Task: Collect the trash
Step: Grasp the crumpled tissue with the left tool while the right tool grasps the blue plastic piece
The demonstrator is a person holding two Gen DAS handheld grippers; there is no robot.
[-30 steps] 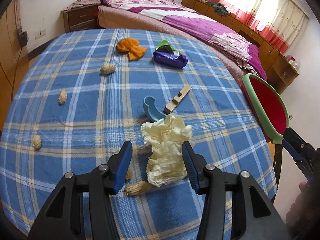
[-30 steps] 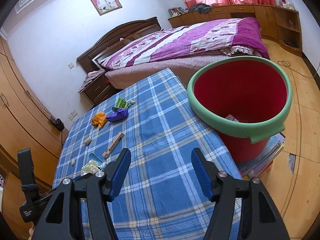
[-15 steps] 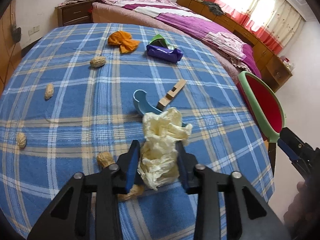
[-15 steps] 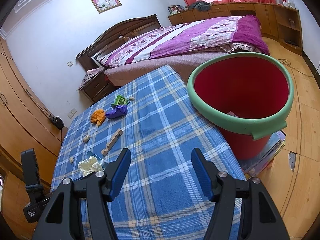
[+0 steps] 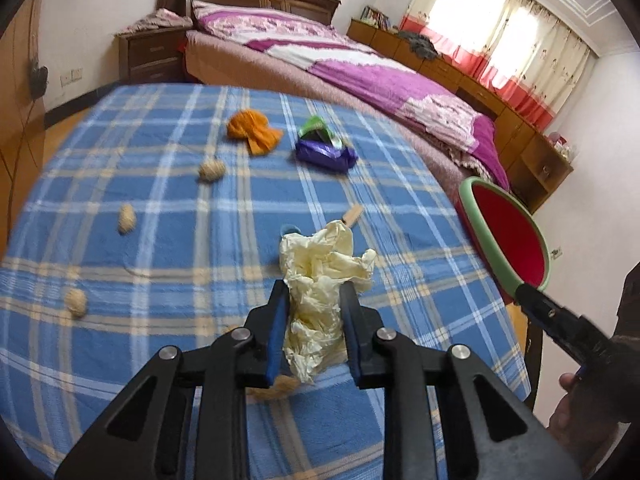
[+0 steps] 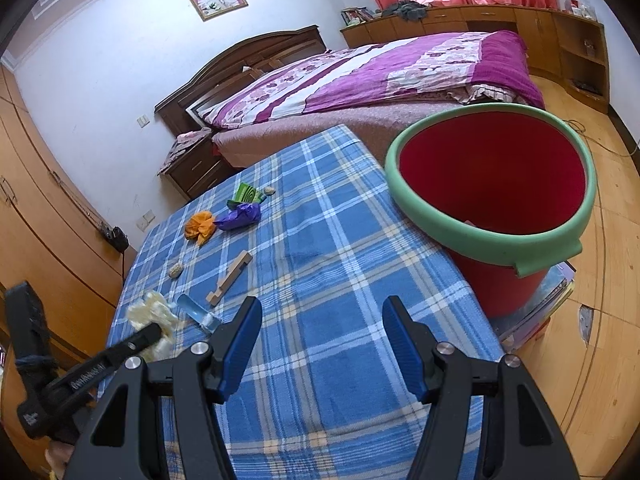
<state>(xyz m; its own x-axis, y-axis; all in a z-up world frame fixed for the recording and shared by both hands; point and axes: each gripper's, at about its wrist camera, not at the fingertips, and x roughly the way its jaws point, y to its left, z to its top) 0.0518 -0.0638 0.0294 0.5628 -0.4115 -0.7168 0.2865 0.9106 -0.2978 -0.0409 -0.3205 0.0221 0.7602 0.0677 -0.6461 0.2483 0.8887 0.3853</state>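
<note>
The left gripper (image 5: pixel 314 312) has just been closing its blue-padded jaws, and they now pinch a crumpled wad of cream tissue (image 5: pixel 324 276) that looks barely lifted off the tabletop (image 5: pixel 168 240). The right gripper (image 6: pixel 322 344) hangs with its jaws open and empty above the near cloth.

The wad is soft, wrinkled and loosely bunched, and only its lower half sits between the pads. My guess is that a loose fold could tear or slip free on the way to the bucket (image 6: pixel 492 236), a red tub with a thick green foam rim standing just off the tabletop's edge.

A fuzzy blue plaid cloth covers the tabletop. On it lie rough tan peanut shells (image 5: pixel 127 219), a notched wooden stick (image 6: pixel 230 278), a curved pale blue plastic piece (image 6: pixel 198 312), a crinkled orange scrap (image 5: pixel 254 130), a shiny purple wrapper (image 5: pixel 326 156) and a green packet (image 6: pixel 246 193).
</note>
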